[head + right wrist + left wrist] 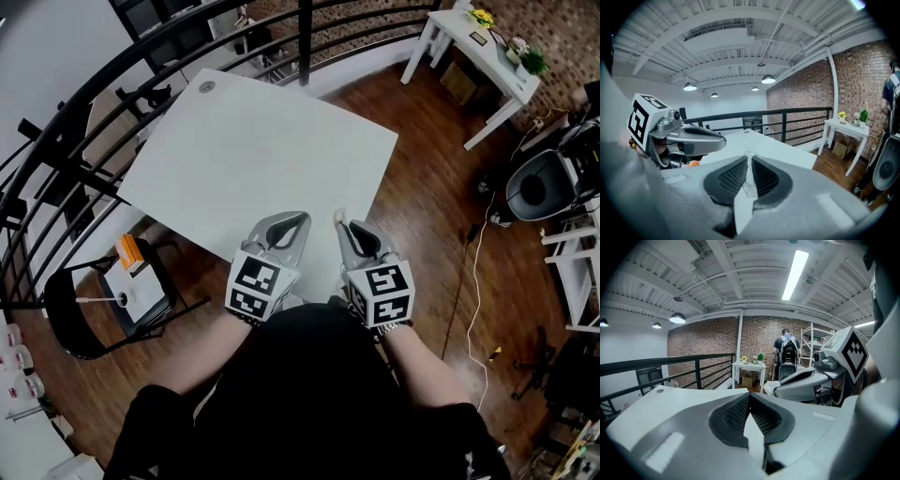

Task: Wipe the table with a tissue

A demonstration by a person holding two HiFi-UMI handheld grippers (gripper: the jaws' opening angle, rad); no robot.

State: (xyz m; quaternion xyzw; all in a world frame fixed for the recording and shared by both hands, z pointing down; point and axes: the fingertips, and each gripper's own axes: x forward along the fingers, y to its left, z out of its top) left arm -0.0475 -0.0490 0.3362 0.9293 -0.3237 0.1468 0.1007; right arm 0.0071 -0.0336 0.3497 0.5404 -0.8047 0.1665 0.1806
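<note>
Head view: looks steeply down on a white table (253,159), with a black railing (84,112) curving round the table's far and left sides. Puts 2 grippers side by side over the table's near edge, the left gripper (292,223) and the right gripper (343,225), both tips aimed toward the table's far side. Shows a small white scrap of tissue (339,215) at the right gripper's tip, above that near edge. Takes in a black chair (94,319) off the table's near left corner and a small white desk (473,42) well beyond its far right corner. Alone gives the table's whole outline.

Left gripper view: shows the left gripper's jaws pressed together at the tips with nothing between them, and bare table top through the gap lower down. Catches the right gripper from the side. Adds a person (787,350) standing by the brick wall (708,341) past the table's far end, outside the head view.

Right gripper view: settles the grip, jaws clamped on the tissue, a thin crumpled strip between the ribbed pads (733,176). Hides most of the tissue behind the jaws. Cannot tell whether the tissue touches the table.
</note>
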